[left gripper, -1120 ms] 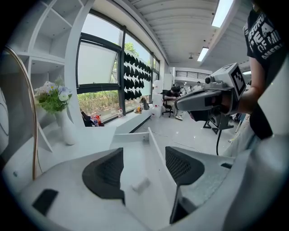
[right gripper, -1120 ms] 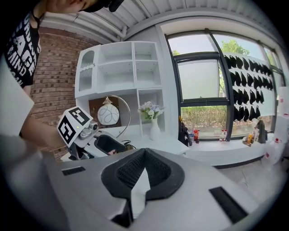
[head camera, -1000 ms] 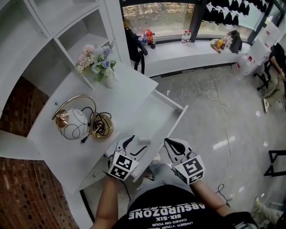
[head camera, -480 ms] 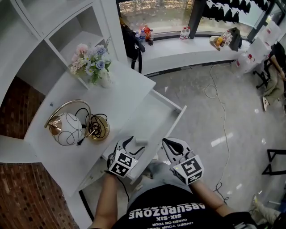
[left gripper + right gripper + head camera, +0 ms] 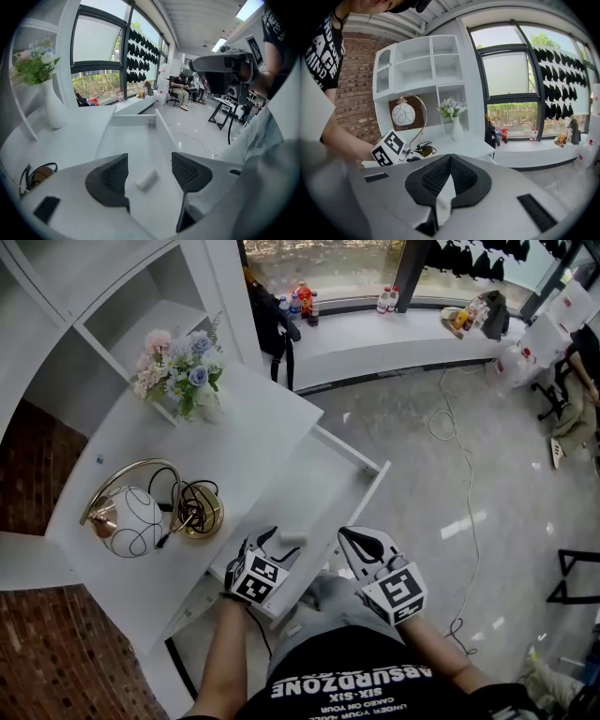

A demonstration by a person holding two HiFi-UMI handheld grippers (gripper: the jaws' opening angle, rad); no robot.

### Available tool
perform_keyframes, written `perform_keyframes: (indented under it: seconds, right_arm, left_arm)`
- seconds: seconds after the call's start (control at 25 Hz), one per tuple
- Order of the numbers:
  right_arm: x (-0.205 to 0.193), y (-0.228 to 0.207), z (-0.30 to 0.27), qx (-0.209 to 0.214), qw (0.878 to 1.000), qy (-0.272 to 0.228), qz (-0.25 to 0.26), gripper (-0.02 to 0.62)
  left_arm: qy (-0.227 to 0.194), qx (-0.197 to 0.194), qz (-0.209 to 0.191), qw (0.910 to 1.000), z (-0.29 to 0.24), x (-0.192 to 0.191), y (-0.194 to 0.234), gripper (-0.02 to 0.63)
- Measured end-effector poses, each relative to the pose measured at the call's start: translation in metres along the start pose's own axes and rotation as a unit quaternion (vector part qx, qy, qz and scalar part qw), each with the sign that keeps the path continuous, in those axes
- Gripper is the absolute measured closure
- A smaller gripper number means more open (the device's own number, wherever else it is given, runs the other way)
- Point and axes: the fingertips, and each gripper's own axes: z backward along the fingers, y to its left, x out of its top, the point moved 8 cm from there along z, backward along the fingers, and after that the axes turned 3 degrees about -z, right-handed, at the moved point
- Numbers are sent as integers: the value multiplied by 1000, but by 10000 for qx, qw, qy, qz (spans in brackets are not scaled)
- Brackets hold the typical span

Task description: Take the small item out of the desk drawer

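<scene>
Drawer (image 5: 133, 140) holds white roll (image 5: 146, 179) between left gripper's (image 5: 149, 176) parted jaws.

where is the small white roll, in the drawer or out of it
In the drawer: the white roll lies on its floor, seen between the open jaws of the left gripper.

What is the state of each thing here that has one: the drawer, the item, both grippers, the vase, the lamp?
Drawer: open, pulled out of the desk.
Item: lying on the drawer floor, not gripped.
Left gripper: open, a jaw each side of the item.
Right gripper: shut.
Vase: upright, flowers in it.
Lamp: standing, looks unlit.
</scene>
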Motion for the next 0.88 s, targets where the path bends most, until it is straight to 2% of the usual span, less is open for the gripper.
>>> perform_keyframes:
  seconds: [0.2,0.88]
  right_arm:
    - [-4,-9,-5,22,9999,122,-29,598]
    - [-17,-24,-23,167,9990,409,-81,597]
  left_arm:
    - [172,92,48,9998,-15,-6,6,331]
    - [752,-9,241,9969,-70,-42,18,331]
